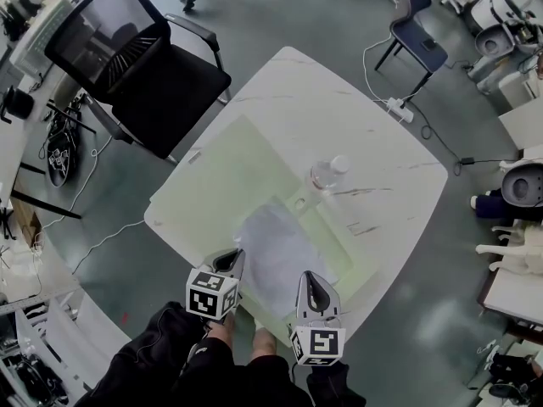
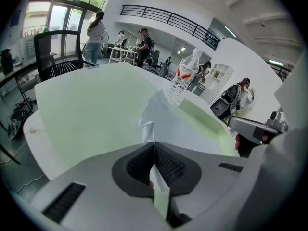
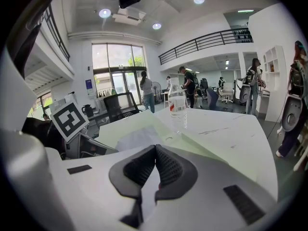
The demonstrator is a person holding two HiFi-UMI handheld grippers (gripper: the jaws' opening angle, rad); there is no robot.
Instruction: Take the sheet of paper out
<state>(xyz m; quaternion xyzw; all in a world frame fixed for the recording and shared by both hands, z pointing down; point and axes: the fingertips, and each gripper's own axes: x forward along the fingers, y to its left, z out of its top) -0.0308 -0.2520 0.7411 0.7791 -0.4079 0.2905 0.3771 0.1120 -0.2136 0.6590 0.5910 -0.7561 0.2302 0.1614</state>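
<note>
Clamping near edges — left gripper (image 1: 235, 256) folder (image 1: 237, 159), right gripper (image 1: 307, 278) sheet (image 1: 276, 257).

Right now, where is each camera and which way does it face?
Head view: on the person's head, looking steeply down at the table; left gripper, right gripper and dark clothing show.
Left gripper view: on the left gripper, facing along jaws shut on the green folder's edge.
Right gripper view: on the right gripper, facing along jaws shut on the sheet of paper.
Shared: all show the water bottle.

Bright, even light from ceiling lamps (image 3: 105, 13) and tall windows (image 3: 115, 64); fisheye bending at dark, vignetted edges; near foreground soft.
</note>
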